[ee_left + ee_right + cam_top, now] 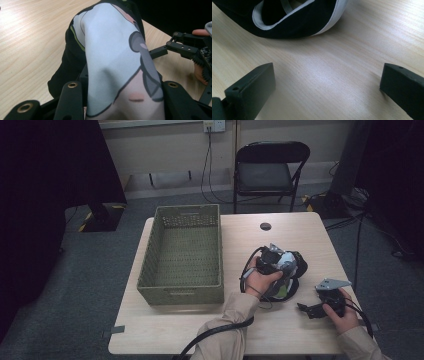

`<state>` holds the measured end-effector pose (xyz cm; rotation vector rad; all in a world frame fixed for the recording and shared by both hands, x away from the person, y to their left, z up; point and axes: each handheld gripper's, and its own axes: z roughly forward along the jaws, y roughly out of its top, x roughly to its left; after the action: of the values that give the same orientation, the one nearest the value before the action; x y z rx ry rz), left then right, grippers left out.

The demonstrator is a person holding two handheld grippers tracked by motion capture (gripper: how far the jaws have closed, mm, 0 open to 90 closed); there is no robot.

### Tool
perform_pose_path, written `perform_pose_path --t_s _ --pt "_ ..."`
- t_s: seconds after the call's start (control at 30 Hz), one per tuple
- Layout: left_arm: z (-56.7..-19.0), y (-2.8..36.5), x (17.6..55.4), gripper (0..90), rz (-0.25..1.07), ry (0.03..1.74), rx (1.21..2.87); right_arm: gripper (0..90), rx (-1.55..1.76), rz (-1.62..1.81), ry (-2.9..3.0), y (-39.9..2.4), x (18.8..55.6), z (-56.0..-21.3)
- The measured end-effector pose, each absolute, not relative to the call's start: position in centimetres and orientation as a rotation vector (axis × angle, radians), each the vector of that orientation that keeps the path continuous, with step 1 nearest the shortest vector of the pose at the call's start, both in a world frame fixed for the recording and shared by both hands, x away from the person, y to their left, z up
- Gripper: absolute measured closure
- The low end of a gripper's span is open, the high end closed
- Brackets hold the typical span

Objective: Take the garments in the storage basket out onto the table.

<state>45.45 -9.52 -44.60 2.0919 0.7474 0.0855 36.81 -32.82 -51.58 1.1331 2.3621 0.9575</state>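
Observation:
A black and white printed cloth [291,266] lies bunched on the wooden table [300,232], right of centre. My left gripper [272,256] is shut on it. In the left gripper view the cloth [112,55] fills the gap in the left gripper [122,86], with a black jaw pressed against each side. My right gripper [303,308] rests low by the table's right front edge, open, pointing left toward the cloth. In the right gripper view the right gripper [327,75] stands wide over bare wood, and the cloth's black, white-edged hem [297,25] lies just beyond it.
A green woven basket [180,292] stands on the left half of the table. A round cable hole [265,226] is near the far edge. A black folding chair [270,170] stands behind the table. One of the right gripper's fingers [160,51] reaches in beside the cloth.

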Motion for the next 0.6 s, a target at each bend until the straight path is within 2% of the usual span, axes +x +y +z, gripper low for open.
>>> perform_pose_path --t_s 0.6 --pt "-46.0 -9.9 45.3 52.2 0.115 0.773 2.102 0.0 1.131 0.958 2.362 -32.8 36.8 -51.6"
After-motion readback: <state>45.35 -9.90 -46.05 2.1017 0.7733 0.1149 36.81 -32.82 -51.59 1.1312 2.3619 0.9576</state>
